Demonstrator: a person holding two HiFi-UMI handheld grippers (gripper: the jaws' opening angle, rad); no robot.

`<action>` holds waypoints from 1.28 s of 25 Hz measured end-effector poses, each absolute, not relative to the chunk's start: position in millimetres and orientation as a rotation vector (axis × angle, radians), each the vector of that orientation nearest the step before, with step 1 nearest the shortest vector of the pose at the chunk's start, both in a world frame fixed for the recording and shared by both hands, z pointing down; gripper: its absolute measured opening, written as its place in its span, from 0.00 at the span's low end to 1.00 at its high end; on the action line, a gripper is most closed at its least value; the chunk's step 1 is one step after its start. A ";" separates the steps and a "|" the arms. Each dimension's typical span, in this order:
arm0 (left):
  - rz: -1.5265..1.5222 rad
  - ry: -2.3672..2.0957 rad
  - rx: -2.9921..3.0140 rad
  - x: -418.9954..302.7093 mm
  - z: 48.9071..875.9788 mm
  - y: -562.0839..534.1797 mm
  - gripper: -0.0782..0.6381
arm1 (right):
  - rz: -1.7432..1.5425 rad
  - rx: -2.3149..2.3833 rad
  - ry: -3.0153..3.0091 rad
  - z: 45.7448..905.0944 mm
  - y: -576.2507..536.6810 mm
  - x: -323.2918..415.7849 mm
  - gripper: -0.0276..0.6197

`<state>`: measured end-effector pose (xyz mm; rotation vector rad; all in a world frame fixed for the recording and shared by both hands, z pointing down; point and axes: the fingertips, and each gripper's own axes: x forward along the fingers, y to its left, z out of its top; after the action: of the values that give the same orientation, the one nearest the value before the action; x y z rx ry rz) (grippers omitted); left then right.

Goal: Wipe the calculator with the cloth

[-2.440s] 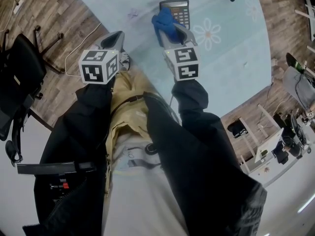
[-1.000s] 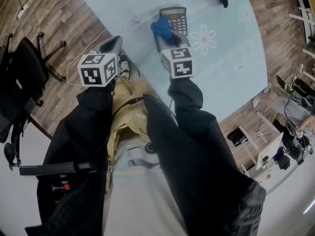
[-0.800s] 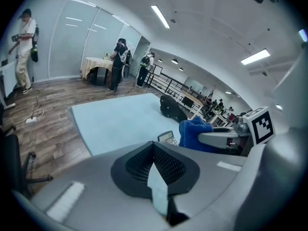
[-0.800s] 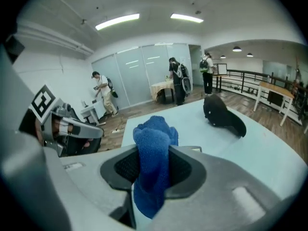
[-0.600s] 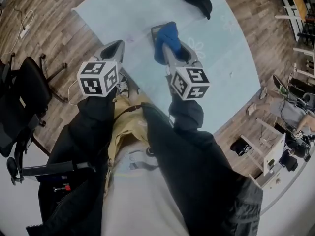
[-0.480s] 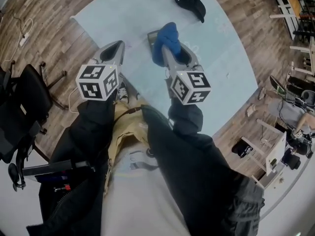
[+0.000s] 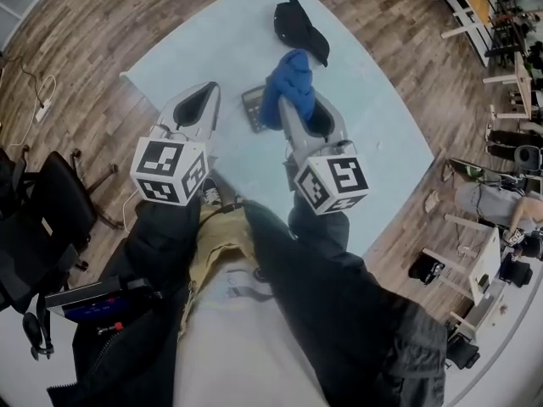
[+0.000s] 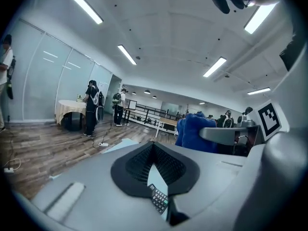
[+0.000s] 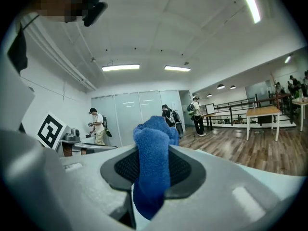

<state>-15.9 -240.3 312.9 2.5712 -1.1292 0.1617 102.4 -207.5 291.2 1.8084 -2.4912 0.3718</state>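
Note:
The dark calculator lies on the pale blue table; its right part is hidden behind the blue cloth. My right gripper is shut on that cloth and held well above the table. In the right gripper view the cloth fills the gap between the jaws and sticks up past them. My left gripper hovers to the left of the calculator, jaws together with nothing in them. Through the thin slit of the left gripper I see a corner of the calculator.
A black cap lies at the far side of the table. A black office chair stands on the wooden floor at the left, and desks at the right. Several people stand farther off in the room.
Both grippers and the head camera have risen, so the table looks smaller and farther below. The right gripper has lifted the cloth off the calculator. The left gripper stays shut.

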 end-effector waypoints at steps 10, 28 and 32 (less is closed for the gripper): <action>0.130 -1.185 2.670 -11.0 274.9 -244.7 0.10 | 0.238 1.859 -2.531 248.2 -209.0 102.7 0.23; 0.140 -1.192 2.682 -9.7 274.1 -244.9 0.10 | 0.221 1.860 -2.511 247.3 -210.1 100.5 0.23; 0.143 -1.195 2.674 -11.6 275.9 -245.2 0.10 | 0.239 1.848 -2.517 252.0 -211.2 98.6 0.23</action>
<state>-11.6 -245.2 275.9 2.6739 -1.1953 0.1425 98.6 -211.2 252.0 1.8484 -2.5168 0.2390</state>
